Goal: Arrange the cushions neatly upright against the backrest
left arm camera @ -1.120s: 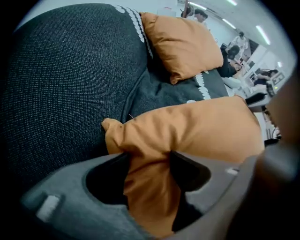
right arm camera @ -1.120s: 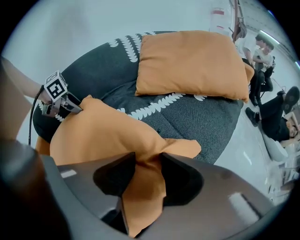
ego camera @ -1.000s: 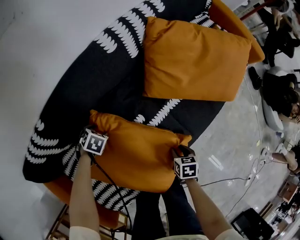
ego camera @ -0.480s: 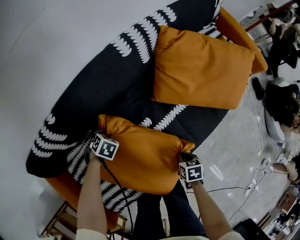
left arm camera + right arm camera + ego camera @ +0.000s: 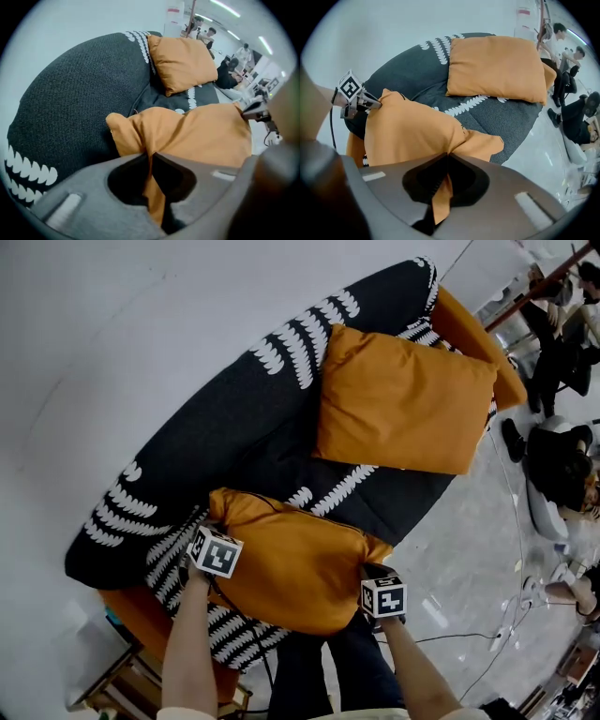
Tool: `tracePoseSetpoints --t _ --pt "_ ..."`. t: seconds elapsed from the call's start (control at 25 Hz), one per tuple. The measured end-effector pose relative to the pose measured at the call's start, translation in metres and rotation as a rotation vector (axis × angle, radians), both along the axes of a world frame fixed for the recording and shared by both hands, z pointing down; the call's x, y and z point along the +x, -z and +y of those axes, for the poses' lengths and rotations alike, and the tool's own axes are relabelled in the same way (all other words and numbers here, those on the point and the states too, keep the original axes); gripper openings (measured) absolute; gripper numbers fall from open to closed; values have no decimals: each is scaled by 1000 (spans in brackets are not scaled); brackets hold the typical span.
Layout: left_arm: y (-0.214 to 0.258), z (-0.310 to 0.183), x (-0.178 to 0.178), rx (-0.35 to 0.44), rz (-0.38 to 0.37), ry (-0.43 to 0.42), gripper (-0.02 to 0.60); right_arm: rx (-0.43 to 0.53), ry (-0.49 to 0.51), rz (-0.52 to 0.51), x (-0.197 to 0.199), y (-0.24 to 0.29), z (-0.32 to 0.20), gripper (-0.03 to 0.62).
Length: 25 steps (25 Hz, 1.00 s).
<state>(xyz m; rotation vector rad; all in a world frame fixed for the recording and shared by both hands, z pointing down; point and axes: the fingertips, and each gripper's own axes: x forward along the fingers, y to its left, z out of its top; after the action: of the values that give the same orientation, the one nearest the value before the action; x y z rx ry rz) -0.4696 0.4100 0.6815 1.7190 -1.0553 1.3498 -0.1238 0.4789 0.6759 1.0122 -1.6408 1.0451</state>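
An orange cushion [image 5: 291, 563] hangs between my two grippers, lifted off the front of the black sofa seat [image 5: 384, 493]. My left gripper [image 5: 208, 563] is shut on its left edge; its jaws have just been closing, and orange fabric [image 5: 152, 187] is pinched between them. At the cushion's right corner my right gripper [image 5: 373, 585] is shut too, its jaws just closed on a fold of the cloth [image 5: 443, 194]. A second orange cushion [image 5: 403, 399] leans upright against the backrest [image 5: 216, 418] further along.
The sofa is black with white leaf patterns and an orange base [image 5: 141, 615]. A white wall [image 5: 94, 315] runs behind it. People [image 5: 562, 465] sit on the grey floor [image 5: 469, 540] to the right, with cables nearby.
Both grippers have closed on the near cushion's two ends and raised it off the seat. The cushion now sits higher and bunches between them.
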Motion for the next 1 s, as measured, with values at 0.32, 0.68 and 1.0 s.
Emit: tracePoseSetpoints --t 0.32,0.68,1.0 --pt "51 42 -4 24 57 68 15 -8 37 -17 -1 43 33 17" --pt "106 105 -31 104 65 170 15 24 180 -40 -24 86 51 17" --pt "162 186 -65 200 43 340 14 114 346 -88 -62 135 58 15"
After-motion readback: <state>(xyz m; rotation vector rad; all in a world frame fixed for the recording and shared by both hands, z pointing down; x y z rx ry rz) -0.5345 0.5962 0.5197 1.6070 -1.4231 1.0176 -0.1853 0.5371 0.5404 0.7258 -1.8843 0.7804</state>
